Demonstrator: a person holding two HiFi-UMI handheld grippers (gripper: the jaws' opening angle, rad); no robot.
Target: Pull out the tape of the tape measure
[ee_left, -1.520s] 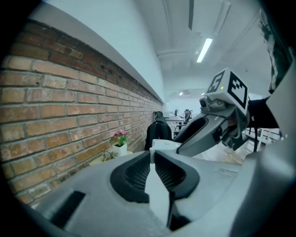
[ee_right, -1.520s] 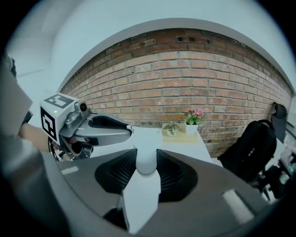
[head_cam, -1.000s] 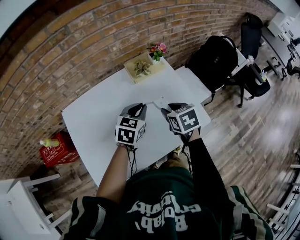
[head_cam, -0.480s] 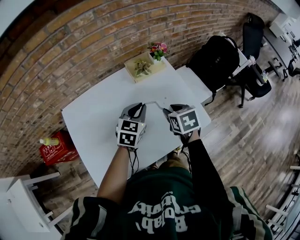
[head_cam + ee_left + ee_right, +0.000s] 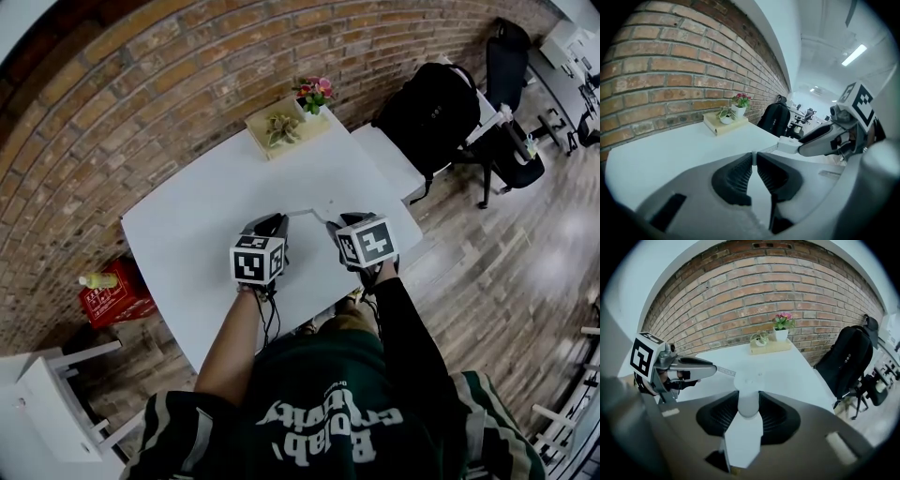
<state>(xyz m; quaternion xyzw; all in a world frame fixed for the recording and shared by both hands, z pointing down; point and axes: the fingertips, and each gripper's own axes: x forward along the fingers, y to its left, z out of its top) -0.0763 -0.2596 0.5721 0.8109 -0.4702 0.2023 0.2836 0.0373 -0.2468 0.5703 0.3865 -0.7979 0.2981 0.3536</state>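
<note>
The white tape measure case [image 5: 748, 380] sits between the jaws of my right gripper [image 5: 748, 401], which is shut on it. A short length of tape [image 5: 723, 371] runs from the case to the left. My left gripper [image 5: 754, 158] is shut on the tape's end [image 5: 753, 154]. In the left gripper view the tape leads across to the case [image 5: 789, 145] in the right gripper [image 5: 820, 139]. From the head view, the left gripper [image 5: 277, 222] and the right gripper [image 5: 336, 225] hang side by side low over the white table [image 5: 197, 216], with the tape [image 5: 305, 212] stretched between them.
A wooden box with small plants and pink flowers [image 5: 286, 127] stands at the table's far edge by the brick wall. A black backpack [image 5: 431, 112] rests on a chair beyond a smaller white table [image 5: 389, 159]. A red crate [image 5: 112, 298] sits on the floor at the left.
Both grippers have sunk toward the table with the tape still held between them. The left gripper has rolled a little, so its marker cube shows a different face.
</note>
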